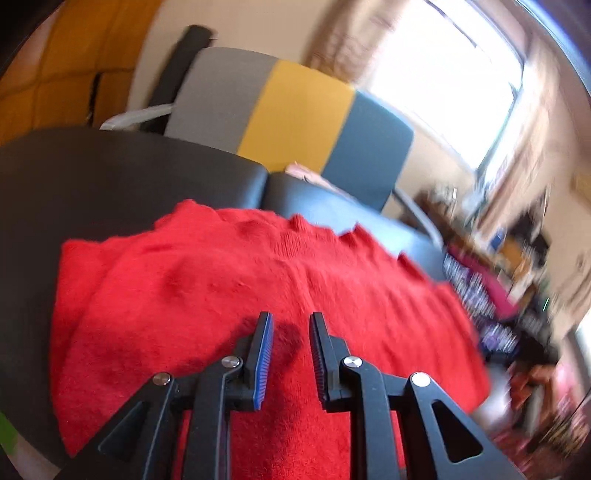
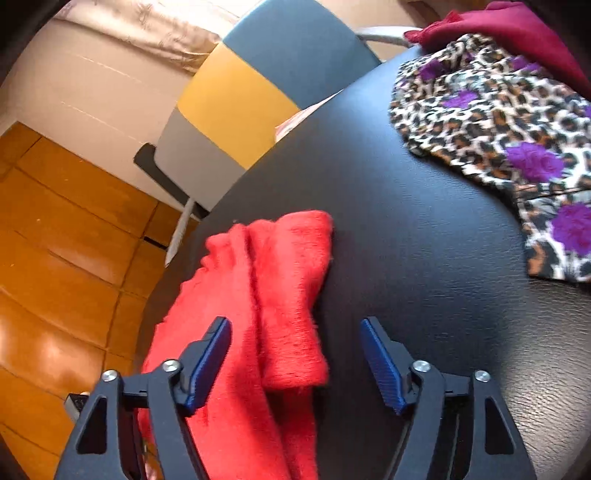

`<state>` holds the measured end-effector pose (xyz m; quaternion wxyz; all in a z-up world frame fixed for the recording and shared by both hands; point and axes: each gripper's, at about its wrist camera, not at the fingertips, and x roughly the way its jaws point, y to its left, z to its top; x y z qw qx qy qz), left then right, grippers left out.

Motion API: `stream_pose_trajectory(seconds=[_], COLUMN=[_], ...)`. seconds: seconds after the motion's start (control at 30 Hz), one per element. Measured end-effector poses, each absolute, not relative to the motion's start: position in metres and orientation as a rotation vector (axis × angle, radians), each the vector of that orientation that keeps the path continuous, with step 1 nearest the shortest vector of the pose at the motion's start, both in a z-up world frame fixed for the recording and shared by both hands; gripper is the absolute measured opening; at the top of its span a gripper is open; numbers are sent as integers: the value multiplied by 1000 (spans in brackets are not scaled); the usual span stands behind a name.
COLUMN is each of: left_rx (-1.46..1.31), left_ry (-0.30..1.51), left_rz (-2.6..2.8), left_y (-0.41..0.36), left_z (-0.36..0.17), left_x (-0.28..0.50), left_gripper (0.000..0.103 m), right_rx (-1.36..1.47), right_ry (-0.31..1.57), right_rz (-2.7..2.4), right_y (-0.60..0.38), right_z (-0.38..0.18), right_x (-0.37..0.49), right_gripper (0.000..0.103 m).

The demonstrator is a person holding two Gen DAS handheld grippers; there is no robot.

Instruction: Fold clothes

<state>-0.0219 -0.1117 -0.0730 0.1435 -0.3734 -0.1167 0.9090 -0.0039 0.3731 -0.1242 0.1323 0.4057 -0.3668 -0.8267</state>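
Two other garments, a leopard-print piece (image 2: pixel 509 136) and a maroon one (image 2: pixel 517 33), lie far right on the dark table (image 2: pixel 424 258), a striped chair (image 1: pixel 295 114) beyond, while the red sweater (image 1: pixel 240 288) lies spread under the left gripper (image 1: pixel 291 328), jaws narrowly apart and empty, and the right gripper (image 2: pixel 295 332), spread wide.

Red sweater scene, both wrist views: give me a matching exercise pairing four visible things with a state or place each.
Things:
1. red sweater
2. leopard-print garment
3. left gripper
4. right gripper

States or places:
A. jaws wide apart, red sleeve between them
B. spread across the black table
C. jaws narrowly apart over red knit
D. far side of table, beside a dark red cloth

Pairs: 1-B, 2-D, 3-C, 4-A
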Motion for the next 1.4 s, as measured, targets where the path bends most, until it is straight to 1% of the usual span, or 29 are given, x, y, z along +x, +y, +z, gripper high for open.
stream_pose_trajectory(seconds=[0.07, 0.17, 0.2, 0.23, 0.27, 0.3, 0.33, 0.4, 0.47, 0.5, 0.63, 0.73, 0.8, 0.93, 1.0, 1.1, 1.23, 1.3, 1.37, 1.4], left_rx=[-1138, -1137, -1138, -1138, -1138, -1139, -1139, -1100, -1004, -971, -951, -1043, -1096, -1117, -1123, -1107, -938, -962, -1046, -1073], left_ry=[-322, -432, -459, -477, -486, -492, -503, -524, -538, -507, -248, -93, -23, -77, -66, -112, -102, -81, -72, -92], left_rz=[2603, 2568, 2556, 2546, 2542, 2542, 2550, 2546, 2508, 2499, 2418, 2322, 2307, 2256, 2225, 2170, 2343, 2418, 2466, 2453], left_y=[-109, -119, -121, -123, -124, -124, -124, -121, -113, -105, -57, -20, -4, 14, 27, 36, 1, -20, -40, -48], left_z=[-82, -88, -90, -91, -91, -91, -88, -79, -67, -61, -58, -79, -92, -94, -94, -84, -60, -62, -75, -82], left_x=[-27, -29, -29, -30, -30, -28, -26, -20, -9, -3, 14, 16, 8, -14, -23, -29, -26, -33, -40, -44], left_gripper=[20, 20, 20, 20, 20, 20, 20, 20, 20, 20, 20, 20, 20, 20, 20, 20, 20, 20, 20, 17], right_rx=[1192, 1210, 1214, 1223, 1238, 1253, 1261, 1256, 1247, 1236, 1181, 1146, 1127, 1103, 1090, 1071, 1062, 1048, 1033, 1028], right_ry=[-1034, -969, -939, -913, -894, -875, -878, -949, -1007, -1008, -1035, -1054, -1064, -1134, -1164, -1249, -1333, -1377, -1433, -1452], right_rz=[-2343, -2317, -2329, -2341, -2353, -2365, -2365, -2326, -2295, -2302, -2331, -2353, -2369, -2377, -2397, -2424, -2498, -2516, -2514, -2510], right_y=[362, 338, 331, 324, 319, 314, 312, 315, 318, 320, 330, 339, 344, 361, 372, 398, 436, 452, 465, 468], right_z=[-125, -125, -125, -126, -127, -128, -129, -133, -136, -135, -127, -119, -114, -111, -108, -105, -100, -98, -97, -96], right_x=[-16, -28, -32, -35, -38, -40, -41, -43, -45, -45, -46, -45, -45, -45, -43, -35, -20, -12, -6, -5], right_gripper=[79, 79, 77, 70, 58, 42, 34, 29, 27, 26, 24, 24, 23, 22, 22, 22, 22, 22, 22, 22])
